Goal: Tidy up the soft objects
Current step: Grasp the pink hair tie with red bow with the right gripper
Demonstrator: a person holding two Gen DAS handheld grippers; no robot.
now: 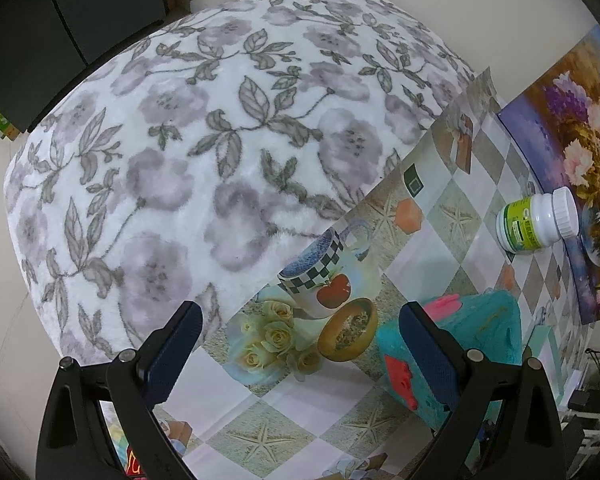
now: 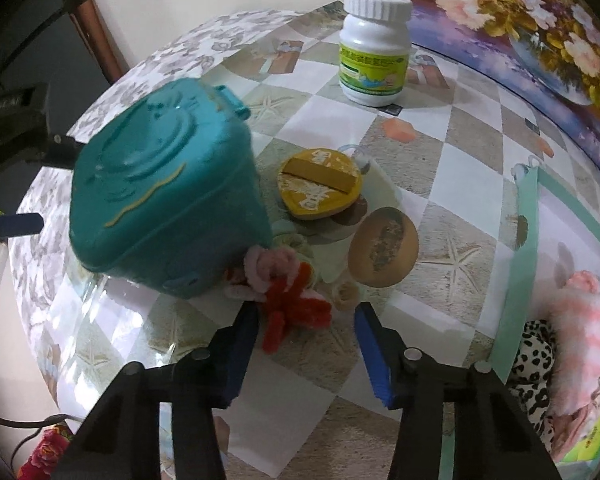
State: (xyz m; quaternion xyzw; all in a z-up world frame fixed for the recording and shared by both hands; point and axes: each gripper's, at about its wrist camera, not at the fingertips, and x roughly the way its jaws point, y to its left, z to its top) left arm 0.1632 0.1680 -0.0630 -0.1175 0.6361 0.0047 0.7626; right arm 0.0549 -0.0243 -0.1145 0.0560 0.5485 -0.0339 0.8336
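A: Red fuzzy toy (image 2: 294, 312) — where did it lie in the right wrist view?

B: Low centre of the frame, on the patterned tablecloth (image 2: 440, 184), just right of the left blue pad and reaching into the gap of the right gripper (image 2: 306, 344). A pink fuzzy piece (image 2: 268, 268) touched its upper end, beside the teal container (image 2: 164, 204).

A: Were the jaws gripping it?

B: No. They stood partly open, the right pad clear of the toy; whether the left pad touched it I could not tell.

A: And the left gripper (image 1: 300, 356)?

B: Jaws wide, nothing between them; floral blanket (image 1: 220, 120) at upper left, the teal container behind its right finger, a white bottle (image 1: 540, 220) far right.
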